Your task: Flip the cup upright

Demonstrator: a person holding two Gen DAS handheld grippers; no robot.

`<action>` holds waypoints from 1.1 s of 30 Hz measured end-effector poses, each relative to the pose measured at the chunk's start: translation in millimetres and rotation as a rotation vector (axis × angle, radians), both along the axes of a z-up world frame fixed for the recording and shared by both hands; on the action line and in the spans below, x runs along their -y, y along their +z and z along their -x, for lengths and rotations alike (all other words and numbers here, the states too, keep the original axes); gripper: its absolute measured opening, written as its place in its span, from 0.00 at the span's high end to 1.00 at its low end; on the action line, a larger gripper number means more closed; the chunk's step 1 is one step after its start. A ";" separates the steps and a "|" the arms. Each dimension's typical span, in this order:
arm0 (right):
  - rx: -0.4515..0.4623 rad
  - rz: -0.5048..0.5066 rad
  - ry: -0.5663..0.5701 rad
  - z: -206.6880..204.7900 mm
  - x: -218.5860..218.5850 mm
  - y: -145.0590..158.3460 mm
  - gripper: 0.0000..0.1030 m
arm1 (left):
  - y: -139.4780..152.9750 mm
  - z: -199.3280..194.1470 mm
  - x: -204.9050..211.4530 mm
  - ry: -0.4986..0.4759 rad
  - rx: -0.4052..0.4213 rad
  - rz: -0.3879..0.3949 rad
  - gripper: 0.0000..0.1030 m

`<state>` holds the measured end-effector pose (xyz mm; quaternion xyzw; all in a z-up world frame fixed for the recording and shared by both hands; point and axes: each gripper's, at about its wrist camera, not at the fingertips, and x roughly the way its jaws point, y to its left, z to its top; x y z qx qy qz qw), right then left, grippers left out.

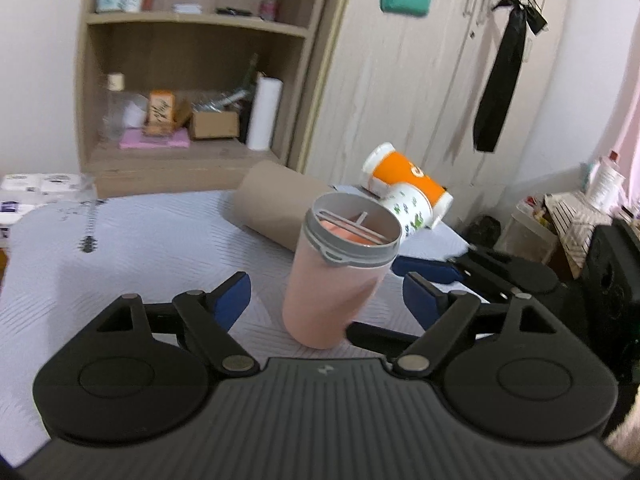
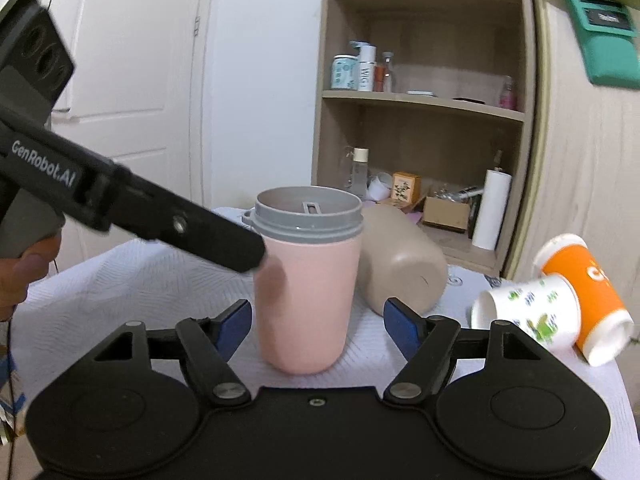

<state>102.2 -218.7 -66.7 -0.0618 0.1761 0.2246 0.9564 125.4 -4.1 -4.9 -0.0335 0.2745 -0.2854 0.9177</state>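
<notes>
A pink cup (image 2: 306, 280) with a grey rim stands mouth-up on a white cloth (image 2: 120, 280). Both grippers, left (image 1: 324, 300) and right (image 2: 316, 324), flank the cup with fingers spread apart, gripping nothing. Behind the cup lies a tan jug (image 2: 404, 264); to its right lie two paper cups (image 2: 560, 312).

"GenRobot.AI" runs in white along the left gripper (image 2: 256, 258), left of the fingers; a white bottle (image 2: 366, 69) beyond reads "WIGI", roughly.
</notes>
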 end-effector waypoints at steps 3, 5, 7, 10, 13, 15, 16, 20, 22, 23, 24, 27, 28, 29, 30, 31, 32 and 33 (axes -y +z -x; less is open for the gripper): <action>0.010 -0.015 -0.031 15.8 3.4 2.2 0.24 | 7.5 20.1 -2.2 0.047 0.039 -0.012 0.19; 0.017 -0.018 -0.055 26.5 5.4 6.9 0.24 | 12.8 34.0 -2.5 0.091 0.056 -0.033 0.18; 0.016 -0.025 -0.082 35.5 8.4 13.5 0.23 | 18.0 46.1 -2.0 0.136 0.084 -0.069 0.15; 0.004 -0.046 -0.124 46.5 15.1 24.4 0.23 | 24.8 65.3 -1.6 0.200 0.125 -0.129 0.10; -0.024 -0.064 -0.153 55.2 21.8 35.1 0.23 | 27.0 78.2 -2.5 0.254 0.119 -0.171 0.09; -0.030 -0.073 -0.173 60.8 24.0 41.5 0.22 | 27.1 86.8 -3.6 0.288 0.115 -0.187 0.07; -0.030 -0.072 -0.187 63.8 23.8 44.7 0.22 | 27.1 89.1 -4.4 0.296 0.110 -0.188 0.05; -0.031 -0.074 -0.242 75.5 21.1 53.8 0.20 | 25.8 99.4 -7.9 0.342 0.071 -0.171 0.02; -0.037 -0.087 -0.258 81.2 21.0 56.9 0.19 | 25.3 104.6 -9.1 0.365 0.061 -0.169 0.00; -0.038 -0.091 -0.264 84.4 20.7 58.3 0.19 | 24.9 106.5 -9.8 0.361 0.053 -0.163 0.00; -0.036 -0.096 -0.269 87.0 21.0 59.7 0.18 | 24.3 108.5 -11.4 0.365 0.040 -0.151 0.00; -0.045 -0.112 -0.272 96.2 20.8 62.7 0.16 | 21.4 113.5 -14.1 0.399 0.005 -0.141 0.00; -0.041 -0.097 -0.274 99.5 18.9 63.4 0.15 | 20.1 114.6 -14.8 0.408 -0.007 -0.143 0.00; -0.033 -0.083 -0.283 101.7 17.7 64.4 0.15 | 18.7 116.3 -15.0 0.421 -0.014 -0.148 0.00; -0.029 -0.072 -0.295 103.6 16.5 65.3 0.13 | 17.4 117.3 -15.0 0.432 -0.018 -0.155 0.00; -0.029 -0.070 -0.302 105.4 16.5 66.3 0.10 | 16.5 118.5 -14.7 0.439 -0.020 -0.164 0.00; -0.032 -0.073 -0.303 106.5 16.6 66.9 0.07 | 15.7 119.3 -14.3 0.443 -0.021 -0.172 0.00; -0.039 -0.076 -0.305 107.3 16.6 67.0 0.00 | 15.6 120.5 -14.8 0.446 -0.019 -0.172 0.00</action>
